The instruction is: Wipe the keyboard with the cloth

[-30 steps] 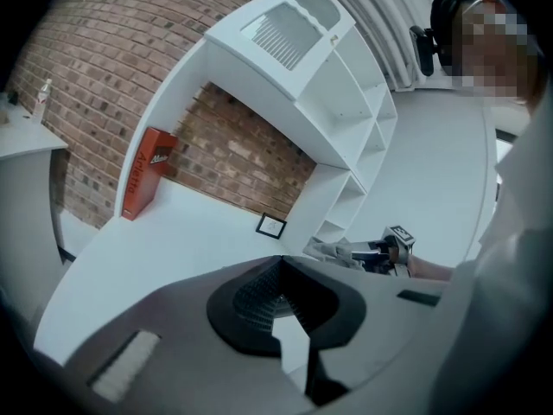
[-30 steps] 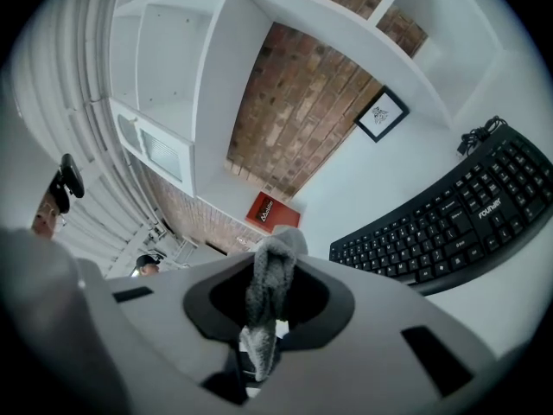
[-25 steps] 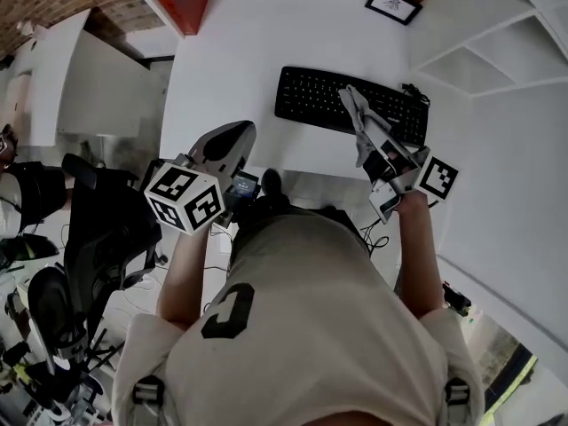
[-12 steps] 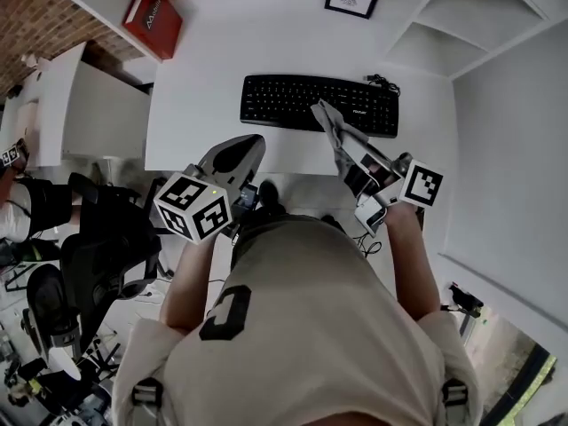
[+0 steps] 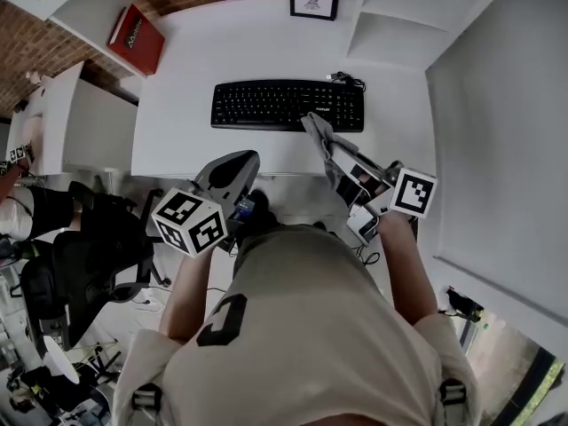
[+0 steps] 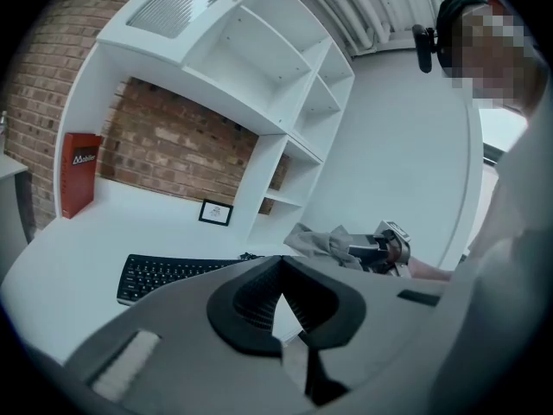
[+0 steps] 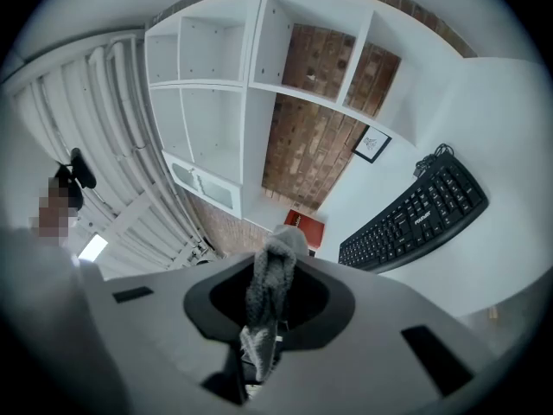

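Note:
A black keyboard [image 5: 288, 105] lies across the white desk [image 5: 177, 140]; it also shows in the left gripper view [image 6: 173, 275] and the right gripper view [image 7: 415, 219]. My right gripper [image 5: 342, 162] is shut on a grey cloth [image 5: 319, 136], which sticks up from the jaws just in front of the keyboard's right half. In its own view the cloth [image 7: 270, 292] is pinched between the jaws of that gripper [image 7: 270, 271]. My left gripper [image 5: 244, 158] hovers at the desk's front edge, left of the cloth, with its jaws [image 6: 282, 266] together and nothing in them.
A red book [image 5: 135, 28] stands at the desk's far left and a small framed picture [image 5: 312, 5] at the back. White shelves [image 5: 390, 25] rise on the right. A black office chair [image 5: 80, 264] sits on the floor at the left.
The right gripper has drawn the cloth back from over the keyboard's right end toward its front edge. The keyboard now lies farther from both grippers. The left gripper has barely moved.

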